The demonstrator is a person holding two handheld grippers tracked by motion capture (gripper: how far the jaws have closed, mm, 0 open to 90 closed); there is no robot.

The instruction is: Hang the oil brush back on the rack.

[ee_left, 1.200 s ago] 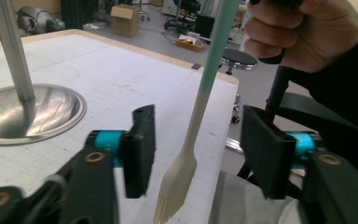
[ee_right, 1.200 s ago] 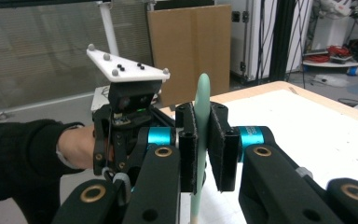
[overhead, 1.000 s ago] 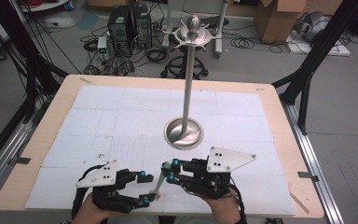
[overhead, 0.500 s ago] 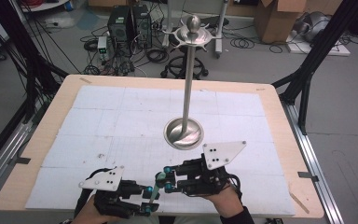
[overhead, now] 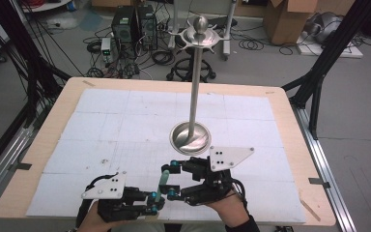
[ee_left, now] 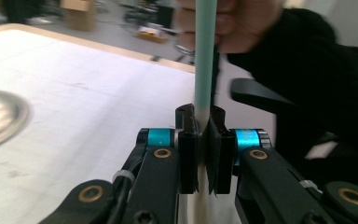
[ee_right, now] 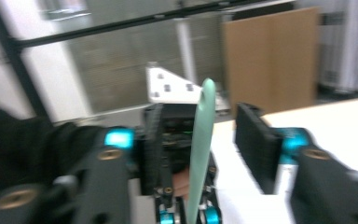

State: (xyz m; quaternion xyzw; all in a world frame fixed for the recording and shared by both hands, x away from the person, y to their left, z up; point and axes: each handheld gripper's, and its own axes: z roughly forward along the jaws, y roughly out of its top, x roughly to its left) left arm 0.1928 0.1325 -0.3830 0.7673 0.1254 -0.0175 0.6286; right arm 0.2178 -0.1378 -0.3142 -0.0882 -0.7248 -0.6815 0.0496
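The handle [overhead: 160, 189] passed: left hand-held gripper [overhead: 152, 207] clamped on (right hand-held gripper [overhead: 168, 180] just opened).

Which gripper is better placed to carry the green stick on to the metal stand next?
Left. The left gripper is shut on the green stick, which stands upright from its jaws. The right gripper has just been opening; its pads stand clear on both sides. The metal stand is just beyond both grippers.

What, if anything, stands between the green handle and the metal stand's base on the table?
Nothing visible. The green handle, clamped in the left gripper with the open right gripper around it, faces bare white paper up to the metal stand's base.
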